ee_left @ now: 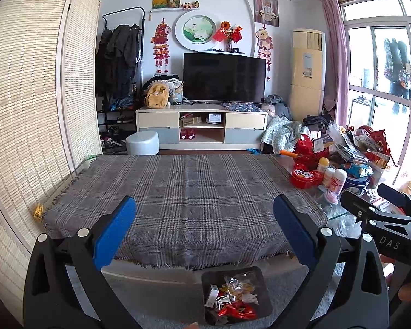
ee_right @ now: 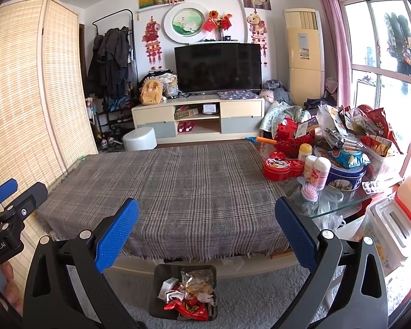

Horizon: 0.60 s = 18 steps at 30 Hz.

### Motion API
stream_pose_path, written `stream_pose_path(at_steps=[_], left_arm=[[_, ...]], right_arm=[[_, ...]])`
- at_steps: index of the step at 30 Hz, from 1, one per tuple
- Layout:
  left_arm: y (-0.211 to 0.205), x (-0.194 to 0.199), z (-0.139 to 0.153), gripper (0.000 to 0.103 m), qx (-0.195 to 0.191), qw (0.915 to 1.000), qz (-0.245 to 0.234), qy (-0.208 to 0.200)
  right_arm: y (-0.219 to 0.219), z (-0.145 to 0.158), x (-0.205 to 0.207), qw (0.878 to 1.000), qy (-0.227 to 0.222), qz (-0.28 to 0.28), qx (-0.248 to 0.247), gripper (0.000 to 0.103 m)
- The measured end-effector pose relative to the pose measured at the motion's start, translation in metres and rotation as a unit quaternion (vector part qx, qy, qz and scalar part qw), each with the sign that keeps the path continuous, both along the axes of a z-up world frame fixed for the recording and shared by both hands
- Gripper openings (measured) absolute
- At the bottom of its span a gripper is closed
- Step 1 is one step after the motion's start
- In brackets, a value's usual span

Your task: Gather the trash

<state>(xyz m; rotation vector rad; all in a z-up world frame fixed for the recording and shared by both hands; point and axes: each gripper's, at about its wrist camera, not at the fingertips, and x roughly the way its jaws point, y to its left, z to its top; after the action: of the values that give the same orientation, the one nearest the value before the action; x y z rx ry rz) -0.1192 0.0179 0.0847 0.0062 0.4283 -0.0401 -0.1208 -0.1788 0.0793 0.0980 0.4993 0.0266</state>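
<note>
A plaid cloth (ee_left: 183, 200) covers the low surface (ee_right: 139, 267) that fills the middle of both views, its long axis running away from the cameras toward the television (ee_right: 217, 67) on the far wall. To the right, a glass table (ee_right: 339, 205) is heaped with snack bags, tins and bottles. On the grey carpet (ee_right: 246, 296) just in front of the surface's near edge stands a dark rectangular bin (ee_right: 157, 293), open side up, its longer side also pointing away from the cameras toward the surface. Inside it lies the trash (ee_right: 187, 294): red wrappers, clear crinkled packets and a small white box. The left gripper (ee_left: 204, 230) hovers above the near edge, fingers (ee_left: 115, 235) spread wide and empty. The right gripper (ee_right: 207, 230) hangs alongside, likewise wide apart, gripping nothing.
</note>
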Motion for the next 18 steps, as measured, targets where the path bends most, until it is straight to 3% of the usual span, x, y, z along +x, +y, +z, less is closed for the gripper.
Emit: stream_pose_path(at_steps=[18], left_arm=[[-0.0034,0.0004,-0.0037,0.095,0.004,1.0,-0.002,0.005]], right_arm=[[-0.0015,-0.0004,0.0017,1.0,0.004,-0.001,0.005,0.1]])
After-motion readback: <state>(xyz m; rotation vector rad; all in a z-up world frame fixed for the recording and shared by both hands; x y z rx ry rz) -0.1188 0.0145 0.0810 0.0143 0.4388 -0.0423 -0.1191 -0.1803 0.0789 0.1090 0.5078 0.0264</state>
